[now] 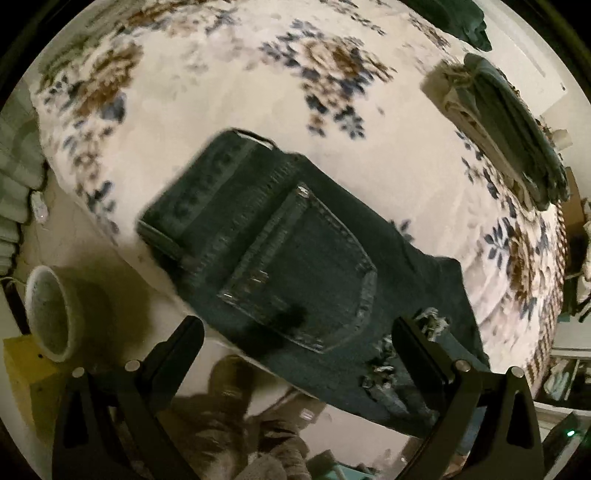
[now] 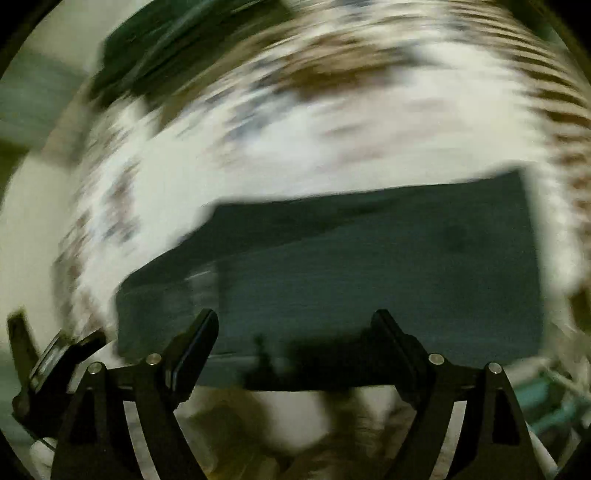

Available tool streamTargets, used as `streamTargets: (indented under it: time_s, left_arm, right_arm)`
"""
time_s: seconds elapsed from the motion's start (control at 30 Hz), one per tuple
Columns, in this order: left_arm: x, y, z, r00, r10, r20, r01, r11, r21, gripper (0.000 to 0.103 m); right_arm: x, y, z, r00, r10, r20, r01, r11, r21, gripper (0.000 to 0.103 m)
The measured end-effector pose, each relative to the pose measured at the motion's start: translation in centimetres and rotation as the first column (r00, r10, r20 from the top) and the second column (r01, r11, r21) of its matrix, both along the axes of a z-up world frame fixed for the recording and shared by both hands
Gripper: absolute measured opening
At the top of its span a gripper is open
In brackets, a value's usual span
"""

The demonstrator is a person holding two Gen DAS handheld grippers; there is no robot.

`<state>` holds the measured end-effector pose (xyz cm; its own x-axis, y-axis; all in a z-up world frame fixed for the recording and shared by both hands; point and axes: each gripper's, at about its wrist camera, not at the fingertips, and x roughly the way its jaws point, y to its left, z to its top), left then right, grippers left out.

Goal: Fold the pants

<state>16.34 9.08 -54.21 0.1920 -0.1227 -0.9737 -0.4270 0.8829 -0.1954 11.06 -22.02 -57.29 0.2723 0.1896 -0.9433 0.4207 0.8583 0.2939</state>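
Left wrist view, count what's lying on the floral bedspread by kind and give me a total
Dark jeans being folded, near the bed's edge: 1
Stacks of folded clothes, at the far right: 1
Dark green garments, at the top edge, only partly in view: 1
Total: 3

Pants (image 1: 295, 251) were dark blue-grey denim, paler stitching round the back pocket (image 1: 306, 273), whitish fraying at the rips. Bedspread (image 1: 221, 92) was cream with brown and navy flower sprays. Folded clothes stack (image 1: 517, 125): grey-green over cream. Cup (image 1: 51, 314) off-white; box (image 1: 26, 376) yellow. Both grippers' fingers (image 1: 181, 350) black.
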Motion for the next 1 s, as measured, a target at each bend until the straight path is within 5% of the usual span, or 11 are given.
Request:
streamTargets:
  time_s: [0.17,0.3,0.33,0.37,0.5,0.73,0.83,1.0]
  left_arm:
    - [1.3,-4.2,-0.8,0.995,-0.099,0.025,0.1,0.994,-0.038,0.103]
    - [1.8,-7.0,-1.3,0.987,-0.158,0.02,0.159,0.985,-0.07,0.103]
    - [1.9,-7.5,-1.4,0.985,-0.172,0.018,0.173,0.983,-0.069,0.103]
    - [1.9,-7.9,-1.3,0.983,-0.184,0.018,0.185,0.981,-0.064,0.103]
    - [1.4,-8.8,-1.5,0.977,-0.212,0.012,0.212,0.976,-0.046,0.103]
    - [0.3,-8.7,-2.7,0.976,-0.215,-0.015,0.215,0.976,-0.027,0.103]
    - [-0.3,-8.0,-3.2,0.979,-0.203,-0.03,0.202,0.979,-0.024,0.103]
    - [-1.7,-6.1,-3.6,0.987,-0.153,-0.056,0.151,0.988,-0.03,0.103]
  right_arm:
    - [-1.4,-11.5,-2.7,0.982,-0.172,-0.078,0.169,0.985,-0.039,0.087]
    - [0.2,-15.6,-7.0,0.984,-0.154,-0.085,0.168,0.967,0.191,0.084]
    - [0.7,-15.5,-7.6,0.99,-0.122,-0.076,0.135,0.97,0.201,0.077]
    - [1.2,-15.3,-7.8,0.994,-0.086,-0.065,0.096,0.978,0.186,0.042]
    - [2.1,-14.3,-6.1,0.998,-0.04,-0.039,0.043,0.994,0.098,0.022]
    - [2.2,-16.3,-5.5,0.997,-0.07,-0.011,0.071,0.993,0.091,0.02]
    - [1.8,-16.9,-5.7,0.995,-0.088,-0.046,0.09,0.994,0.054,0.046]
    - [-0.6,-14.5,-3.3,0.996,0.002,-0.095,-0.007,0.999,-0.051,0.048]
